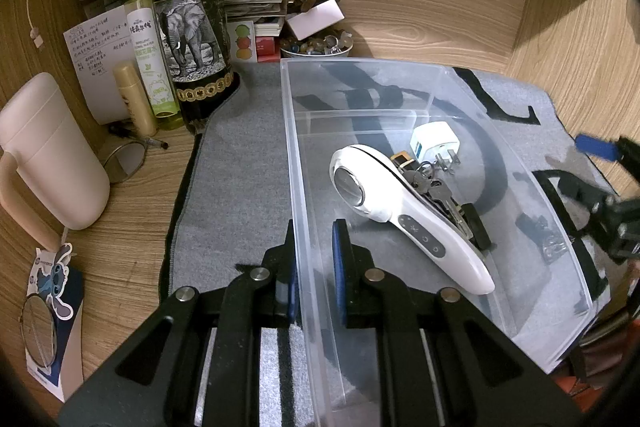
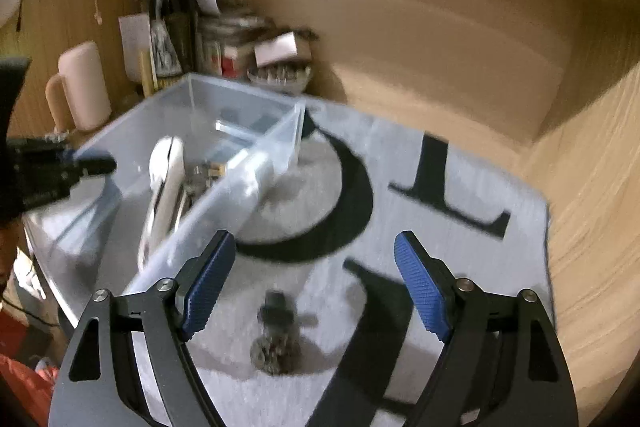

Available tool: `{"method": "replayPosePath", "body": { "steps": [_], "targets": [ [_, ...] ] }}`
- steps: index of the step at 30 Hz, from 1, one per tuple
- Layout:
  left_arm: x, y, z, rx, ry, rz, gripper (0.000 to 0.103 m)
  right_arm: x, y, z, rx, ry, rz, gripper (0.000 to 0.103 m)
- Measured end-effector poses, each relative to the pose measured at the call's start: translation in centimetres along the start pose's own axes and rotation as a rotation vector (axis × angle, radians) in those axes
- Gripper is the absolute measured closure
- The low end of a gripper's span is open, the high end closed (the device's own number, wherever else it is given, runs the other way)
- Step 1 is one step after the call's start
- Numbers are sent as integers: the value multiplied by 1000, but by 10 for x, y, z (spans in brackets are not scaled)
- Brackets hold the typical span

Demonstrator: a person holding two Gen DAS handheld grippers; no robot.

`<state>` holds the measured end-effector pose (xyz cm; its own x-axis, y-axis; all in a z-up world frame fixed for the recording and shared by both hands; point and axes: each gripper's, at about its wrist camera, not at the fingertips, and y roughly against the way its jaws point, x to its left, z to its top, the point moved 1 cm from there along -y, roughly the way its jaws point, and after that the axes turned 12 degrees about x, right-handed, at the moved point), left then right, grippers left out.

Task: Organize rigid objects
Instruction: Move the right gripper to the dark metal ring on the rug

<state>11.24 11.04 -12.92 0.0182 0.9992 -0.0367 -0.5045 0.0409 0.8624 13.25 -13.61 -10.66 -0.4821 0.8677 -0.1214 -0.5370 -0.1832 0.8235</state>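
A clear plastic bin stands on a grey mat. Inside it lie a white handheld device, a white plug adapter and a bunch of keys. My left gripper is shut on the bin's left wall, one pad inside and one outside. In the right wrist view my right gripper stands open over the mat, just right of the bin. A small dark object, blurred, lies on the mat below and between its fingers, untouched.
At the back left stand a wine bottle, a green spray bottle, a pink mug, papers and a bowl of small stones. Wooden walls close in the back and right. A round mirror lies front left.
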Motion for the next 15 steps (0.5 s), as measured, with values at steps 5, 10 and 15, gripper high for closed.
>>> {"method": "replayPosePath", "body": {
  "steps": [5, 10, 15],
  "targets": [
    [0, 0, 0, 0, 0, -1, 91, -6, -19, -13, 66, -47, 34, 23],
    [0, 0, 0, 0, -2, 1, 91, -7, -34, -22, 138, -81, 140, 24],
    [0, 0, 1, 0, -2, 2, 90, 0, -43, -25, 182, -65, 183, 43]
  ]
}}
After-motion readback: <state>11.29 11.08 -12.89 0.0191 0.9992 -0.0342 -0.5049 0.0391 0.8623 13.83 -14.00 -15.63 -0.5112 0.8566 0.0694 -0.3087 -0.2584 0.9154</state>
